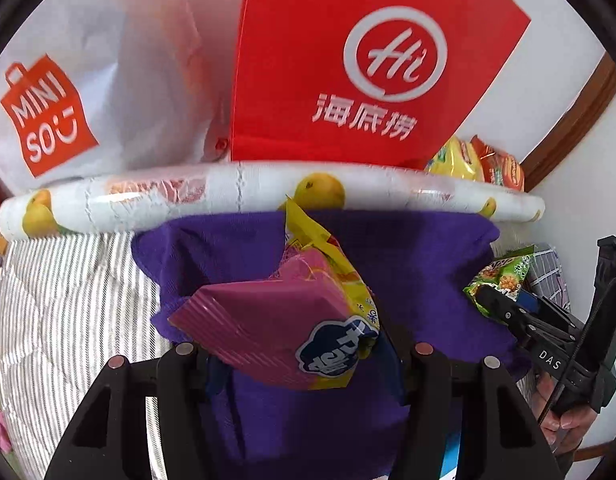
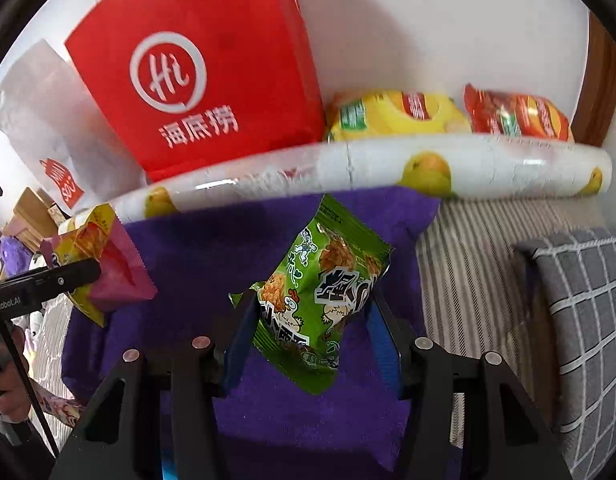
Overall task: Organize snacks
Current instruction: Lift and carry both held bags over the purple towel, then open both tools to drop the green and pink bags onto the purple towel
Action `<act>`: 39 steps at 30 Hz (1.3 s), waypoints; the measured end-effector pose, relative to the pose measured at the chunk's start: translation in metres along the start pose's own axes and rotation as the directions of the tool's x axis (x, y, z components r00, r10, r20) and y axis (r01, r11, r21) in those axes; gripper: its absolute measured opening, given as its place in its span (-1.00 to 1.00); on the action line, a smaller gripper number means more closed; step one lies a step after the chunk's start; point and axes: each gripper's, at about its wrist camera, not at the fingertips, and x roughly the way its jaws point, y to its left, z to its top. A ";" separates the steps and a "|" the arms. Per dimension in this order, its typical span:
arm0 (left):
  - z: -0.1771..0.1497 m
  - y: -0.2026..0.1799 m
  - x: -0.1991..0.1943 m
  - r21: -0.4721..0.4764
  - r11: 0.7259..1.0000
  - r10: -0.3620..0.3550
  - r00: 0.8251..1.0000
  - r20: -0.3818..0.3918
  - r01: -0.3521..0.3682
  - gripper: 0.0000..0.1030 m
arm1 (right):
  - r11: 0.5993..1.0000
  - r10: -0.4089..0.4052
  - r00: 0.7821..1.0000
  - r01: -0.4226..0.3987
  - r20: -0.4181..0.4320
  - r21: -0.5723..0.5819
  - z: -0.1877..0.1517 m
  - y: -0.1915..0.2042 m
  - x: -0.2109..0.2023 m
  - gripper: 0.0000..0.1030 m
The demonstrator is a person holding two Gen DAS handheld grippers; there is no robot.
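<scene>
Holding the pink-and-yellow snack packet (image 1: 292, 320) in the left gripper (image 1: 300, 354) fingers and the green snack packet (image 2: 319, 300) in the right gripper (image 2: 308, 346) fingers, both above the purple towel (image 2: 212, 240), the operator likely next lowers and releases them.

I've got the right gripper (image 2: 308, 320) clamped on a green snack packet (image 2: 319, 300) above the purple towel (image 2: 188, 248), red bag (image 2: 204, 80) behind.
</scene>
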 end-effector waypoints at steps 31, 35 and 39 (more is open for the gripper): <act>0.000 -0.009 -0.005 0.006 0.999 -0.034 0.999 -0.004 0.034 0.43 | 0.996 0.085 0.991 -0.081 0.106 -0.042 0.004 0.014 -0.044 0.63; 0.001 -0.011 -0.022 0.019 0.998 -0.053 0.998 0.021 0.053 0.55 | 0.996 0.084 0.989 -0.080 0.125 -0.040 0.003 0.022 -0.061 0.63; -0.001 -0.017 -0.040 0.051 0.997 -0.053 0.997 0.052 0.050 0.56 | 0.998 0.045 0.989 -0.038 0.144 -0.049 -0.005 0.033 -0.079 0.63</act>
